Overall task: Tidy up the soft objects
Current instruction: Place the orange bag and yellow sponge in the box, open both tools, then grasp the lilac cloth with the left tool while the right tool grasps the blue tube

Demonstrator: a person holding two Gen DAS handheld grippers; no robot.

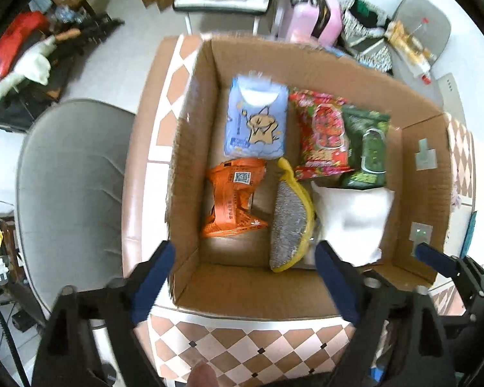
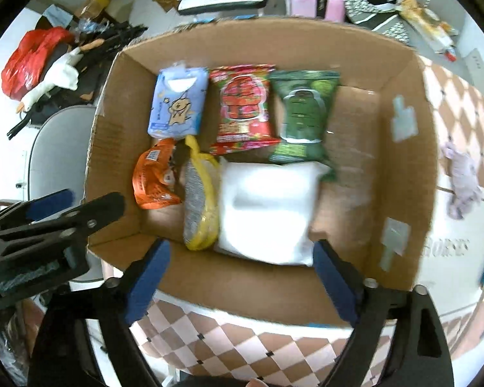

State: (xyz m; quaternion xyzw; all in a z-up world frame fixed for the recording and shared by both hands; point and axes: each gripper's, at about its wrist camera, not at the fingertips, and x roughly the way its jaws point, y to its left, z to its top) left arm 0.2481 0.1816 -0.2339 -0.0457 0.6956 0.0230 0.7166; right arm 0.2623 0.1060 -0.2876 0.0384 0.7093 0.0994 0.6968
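Observation:
An open cardboard box (image 1: 190, 148) (image 2: 400, 193) holds a blue tissue pack (image 1: 256, 122) (image 2: 179, 103), a red snack bag (image 1: 322, 135) (image 2: 242, 106), a green snack bag (image 1: 368, 148) (image 2: 303, 113), an orange packet (image 1: 232, 196) (image 2: 153, 180), a yellow-edged grey scrubber (image 1: 290, 219) (image 2: 198, 200) and a white pillow pack (image 1: 351, 222) (image 2: 267, 209). My left gripper (image 1: 245, 277) is open and empty above the box's near wall. My right gripper (image 2: 238, 267) is open and empty above the same wall.
The box stands on a table with a brown-and-white diamond cloth (image 1: 242, 351) (image 2: 242, 348). A grey chair (image 1: 71, 187) is at the left. A small lilac cloth (image 2: 464, 183) lies on the table right of the box. Clutter covers the floor behind.

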